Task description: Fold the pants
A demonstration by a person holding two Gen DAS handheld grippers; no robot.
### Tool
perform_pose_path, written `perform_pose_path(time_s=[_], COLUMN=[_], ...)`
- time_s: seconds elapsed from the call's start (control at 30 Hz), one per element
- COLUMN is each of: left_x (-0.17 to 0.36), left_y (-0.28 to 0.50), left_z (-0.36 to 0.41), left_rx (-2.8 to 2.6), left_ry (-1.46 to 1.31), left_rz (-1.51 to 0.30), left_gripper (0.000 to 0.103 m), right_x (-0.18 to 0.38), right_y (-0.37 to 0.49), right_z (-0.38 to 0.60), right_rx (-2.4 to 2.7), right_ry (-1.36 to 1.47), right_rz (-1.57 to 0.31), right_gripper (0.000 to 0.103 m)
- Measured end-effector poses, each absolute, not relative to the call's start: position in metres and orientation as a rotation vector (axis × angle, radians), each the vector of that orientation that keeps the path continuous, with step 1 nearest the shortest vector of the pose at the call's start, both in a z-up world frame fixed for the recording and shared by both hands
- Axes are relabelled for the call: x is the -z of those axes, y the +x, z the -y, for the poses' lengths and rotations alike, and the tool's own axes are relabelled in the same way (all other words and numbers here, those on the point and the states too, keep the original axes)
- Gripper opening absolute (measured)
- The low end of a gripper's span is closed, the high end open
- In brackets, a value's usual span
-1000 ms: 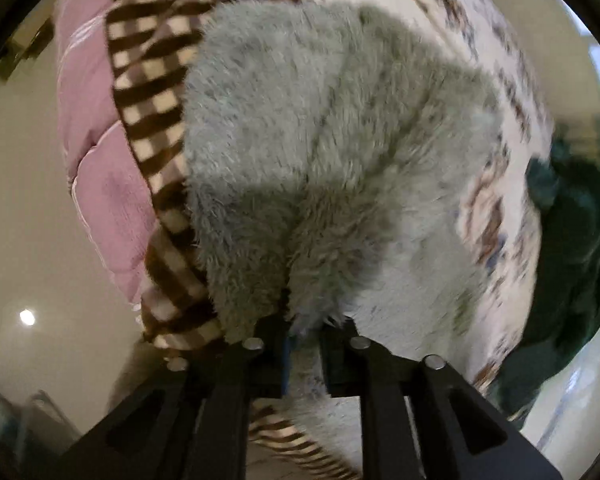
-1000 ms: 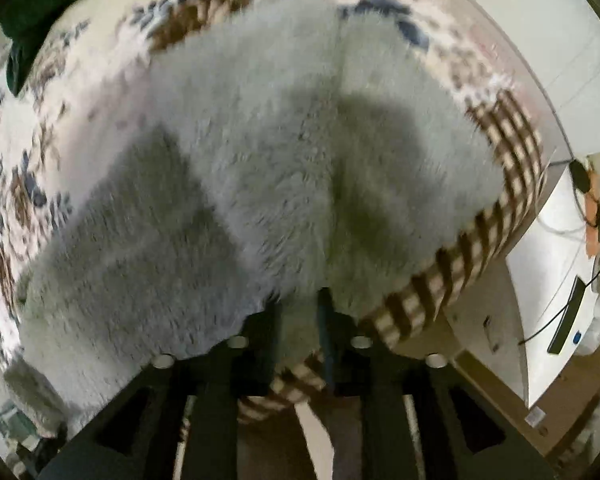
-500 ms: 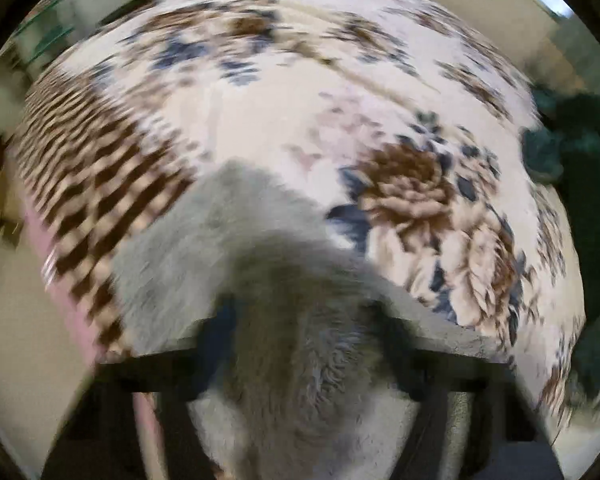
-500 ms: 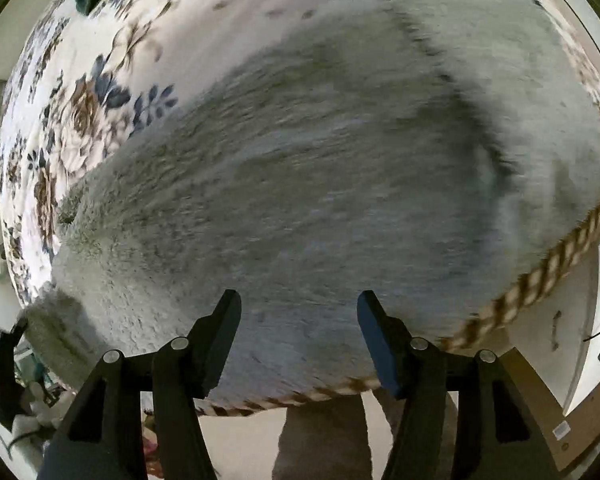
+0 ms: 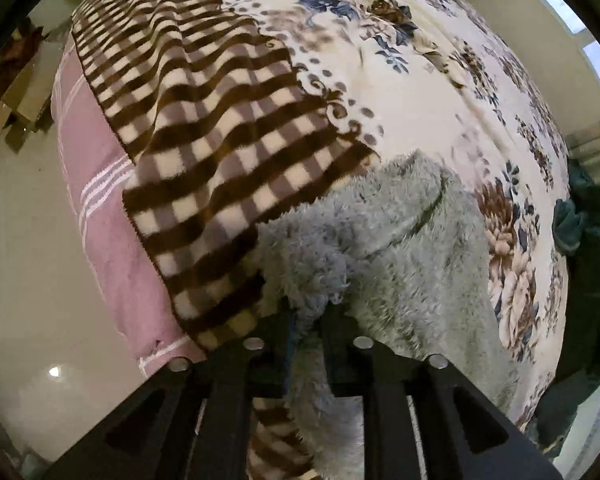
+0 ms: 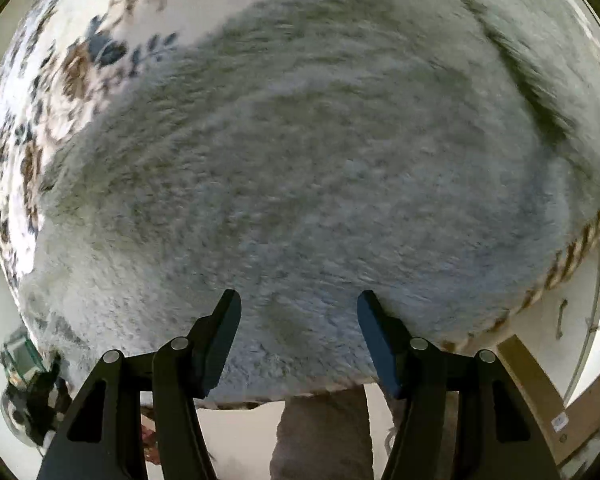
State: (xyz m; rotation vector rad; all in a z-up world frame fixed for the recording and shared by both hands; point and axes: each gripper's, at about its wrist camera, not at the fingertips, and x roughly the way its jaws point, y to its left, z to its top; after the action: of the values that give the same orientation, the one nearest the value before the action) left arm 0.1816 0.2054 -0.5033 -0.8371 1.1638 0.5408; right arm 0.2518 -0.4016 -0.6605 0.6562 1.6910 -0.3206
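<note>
The pants are fluffy grey fleece (image 5: 400, 248) lying on a floral blanket (image 5: 440, 92) on a bed. In the left wrist view my left gripper (image 5: 306, 316) is shut on a bunched edge of the pants near the bed's checked border. In the right wrist view the pants (image 6: 320, 160) fill most of the frame, spread flat. My right gripper (image 6: 298, 300) is open just above the fleece, its fingers (image 6: 224, 320) apart with nothing between them.
A brown-and-cream checked blanket border (image 5: 220, 140) covers the bed's corner over a pink quilt (image 5: 112, 220). A dark green garment (image 5: 588, 260) lies at the bed's right side. Pale floor (image 5: 28, 240) lies left of the bed. A cardboard box (image 6: 540, 392) stands lower right.
My right gripper has let go of the pants and opened. My left gripper opened half a second ago and has closed again on the pants' edge, nearer the checked corner.
</note>
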Motion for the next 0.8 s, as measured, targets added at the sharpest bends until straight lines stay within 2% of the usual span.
perform_pose_path(time_s=[0.13,0.27,0.4,0.47,0.5,0.63,0.77,0.8], left_x=[0.502,0.500,0.466,0.446,0.434,0.412,0.422,0.428], left_y=[0.181,0.179,0.177,0.179,0.181,0.202,0.227,0.234], left_z=[-0.197,-0.194,-0.173,-0.154,-0.138,-0.069,-0.006,0.013], left_rx=[-0.566,-0.605,-0.632,-0.621,-0.589,-0.450,-0.312,-0.267], left_ry=[-0.851,-0.872,-0.739,-0.645,-0.604,-0.473,-0.409,-0.404], left_rz=[-1.173,-1.181,-1.192,-1.175,-1.160,-1.159,-1.210,-1.228], left_gripper=[0.042,0.042,0.045,0.062,0.065,0.069,0.070,0.070], right_x=[0.638,0.622,0.596,0.581,0.579,0.570,0.584,0.594], right_y=[0.218,0.188,0.197,0.207,0.215,0.266,0.346,0.368], right_z=[0.438,0.471,0.496,0.514,0.520,0.549,0.546,0.540], right_rx=[0.506,0.648,0.651,0.654,0.640,0.635,0.526,0.475], right_ry=[0.756,0.786,0.618,0.535,0.511,0.447,0.339,0.275], right_rz=[-1.611,-1.573,-1.497,-1.451,-1.439,-1.354,-1.348,-1.366], right_gripper=[0.063,0.063,0.063,0.068,0.075,0.076,0.076,0.079])
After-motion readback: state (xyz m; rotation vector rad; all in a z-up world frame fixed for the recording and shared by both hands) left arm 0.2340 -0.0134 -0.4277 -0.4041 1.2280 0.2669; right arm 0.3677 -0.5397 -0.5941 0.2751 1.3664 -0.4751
